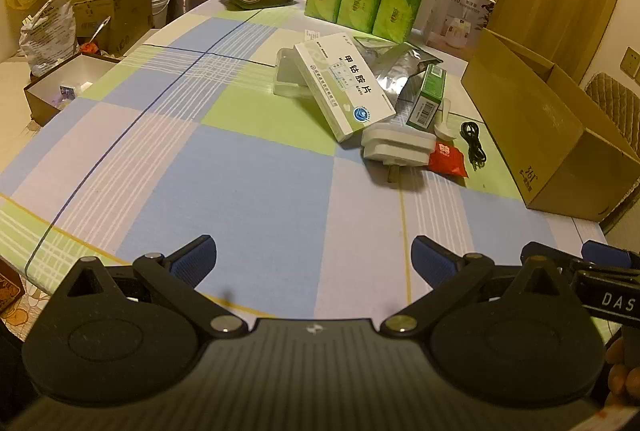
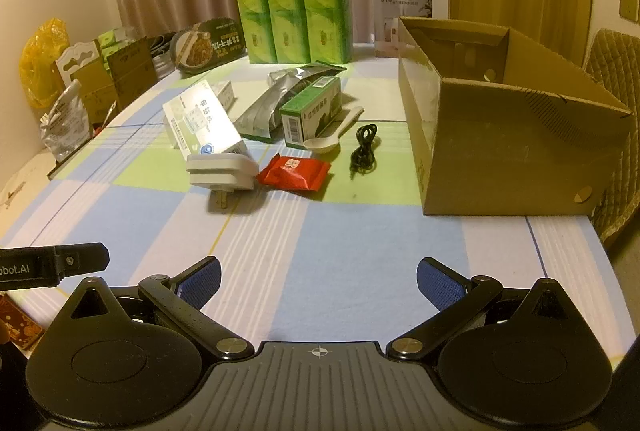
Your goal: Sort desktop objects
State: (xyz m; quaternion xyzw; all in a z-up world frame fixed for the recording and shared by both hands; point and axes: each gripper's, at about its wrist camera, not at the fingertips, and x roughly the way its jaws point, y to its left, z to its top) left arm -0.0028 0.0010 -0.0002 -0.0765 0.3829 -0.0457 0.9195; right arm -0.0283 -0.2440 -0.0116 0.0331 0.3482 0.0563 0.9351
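Cardboard box [image 2: 500, 135] stands open on the counter's [image 2: 304, 243] right, its inside partly hidden. Left of it lies a clutter: charger [image 2: 221, 171], red packet [image 2: 294, 173], cable [image 2: 363, 149]. Both tongs [image 1: 314, 261] [image 2: 319, 283] gape, released.

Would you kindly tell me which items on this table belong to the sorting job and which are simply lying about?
For sorting:
white medicine box
green carton
white wall plug
red snack packet
white plastic spoon
coiled black cable
silver foil pouch
open brown cardboard box

Lying about:
green tissue multipack
white humidifier box
dark noodle bowl
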